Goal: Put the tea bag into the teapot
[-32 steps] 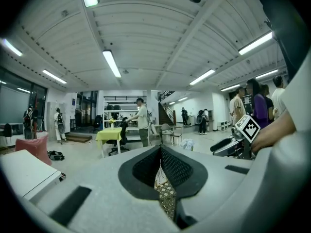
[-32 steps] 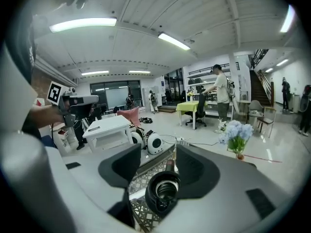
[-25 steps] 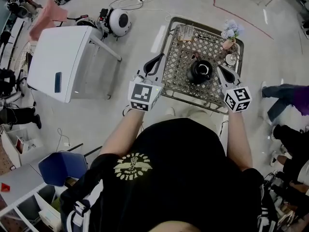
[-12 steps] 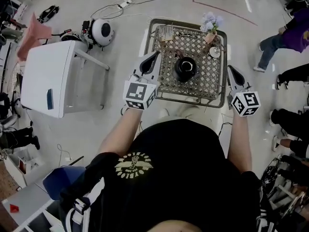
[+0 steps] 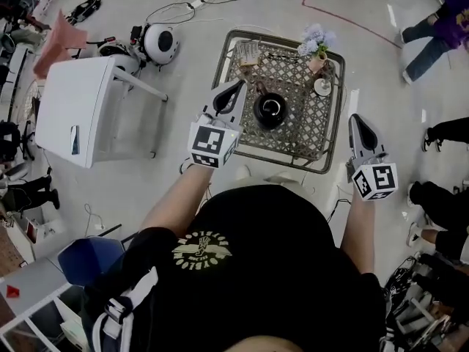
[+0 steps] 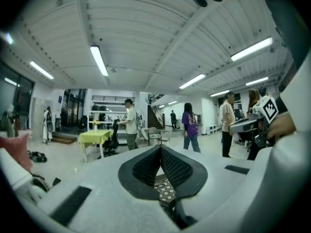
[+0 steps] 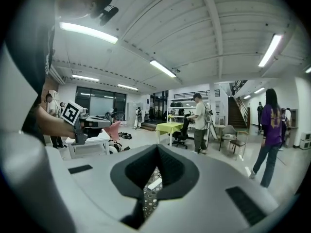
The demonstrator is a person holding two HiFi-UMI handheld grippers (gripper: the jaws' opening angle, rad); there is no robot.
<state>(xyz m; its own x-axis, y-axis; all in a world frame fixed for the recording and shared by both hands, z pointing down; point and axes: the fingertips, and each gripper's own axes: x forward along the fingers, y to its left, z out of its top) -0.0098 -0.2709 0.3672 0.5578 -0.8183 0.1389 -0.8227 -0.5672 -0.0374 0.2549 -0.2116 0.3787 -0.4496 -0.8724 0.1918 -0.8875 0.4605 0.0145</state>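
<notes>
Lattice table, teapot upright, mouth upward, left tongs, right tongs both closed, empty

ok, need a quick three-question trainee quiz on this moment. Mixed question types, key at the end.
1. True or false: the teapot stands on the lattice table.
2. Multiple choice: in the head view, the right tool shows
A) directly over the teapot
B) off the table's right edge
C) resting on the table top
3. Fill in: the left tool and the right tool both have their jaws ____, with nothing between them.

Key: 1 true; 2 B; 3 shut
</notes>
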